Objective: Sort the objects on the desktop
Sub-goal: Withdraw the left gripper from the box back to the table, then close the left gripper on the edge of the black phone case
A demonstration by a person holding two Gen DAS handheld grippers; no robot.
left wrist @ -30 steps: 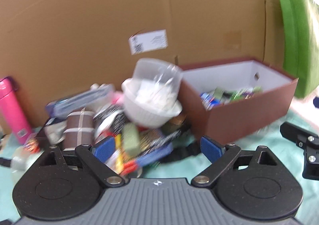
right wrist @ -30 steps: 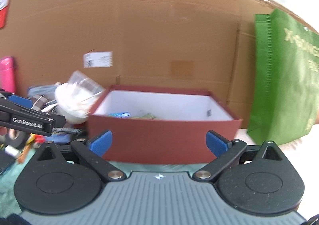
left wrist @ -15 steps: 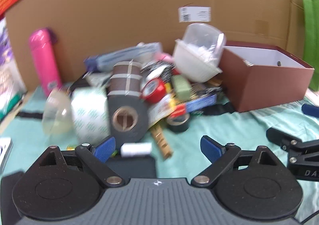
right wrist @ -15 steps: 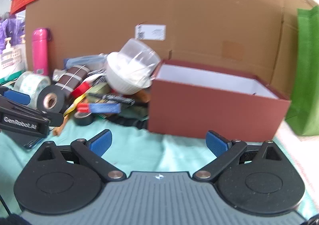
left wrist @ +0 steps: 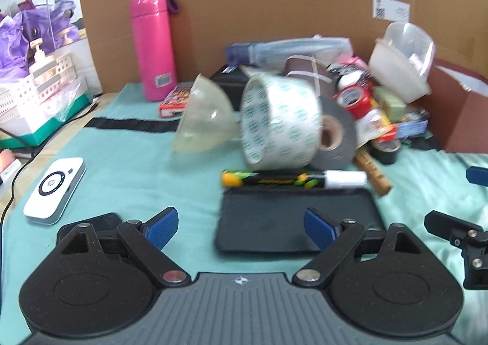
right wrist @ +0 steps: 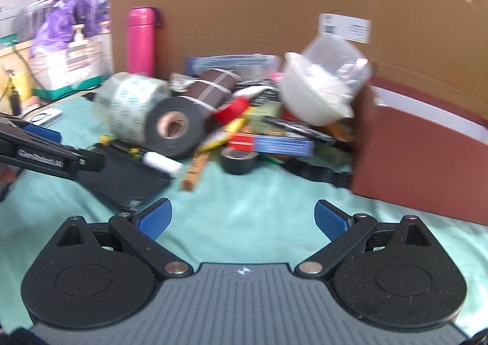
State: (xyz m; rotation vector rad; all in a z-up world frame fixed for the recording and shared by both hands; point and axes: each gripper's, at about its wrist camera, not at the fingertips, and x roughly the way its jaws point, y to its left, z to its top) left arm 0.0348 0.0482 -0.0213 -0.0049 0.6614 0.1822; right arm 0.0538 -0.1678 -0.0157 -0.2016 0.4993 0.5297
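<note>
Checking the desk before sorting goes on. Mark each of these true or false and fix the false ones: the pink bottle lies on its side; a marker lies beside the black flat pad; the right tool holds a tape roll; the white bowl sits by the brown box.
1. The pink bottle lies on its side. False: it stands upright by the cardboard wall.
2. A marker lies beside the black flat pad. True.
3. The right tool holds a tape roll. False: nothing is between its fingers.
4. The white bowl sits by the brown box. True.
</note>
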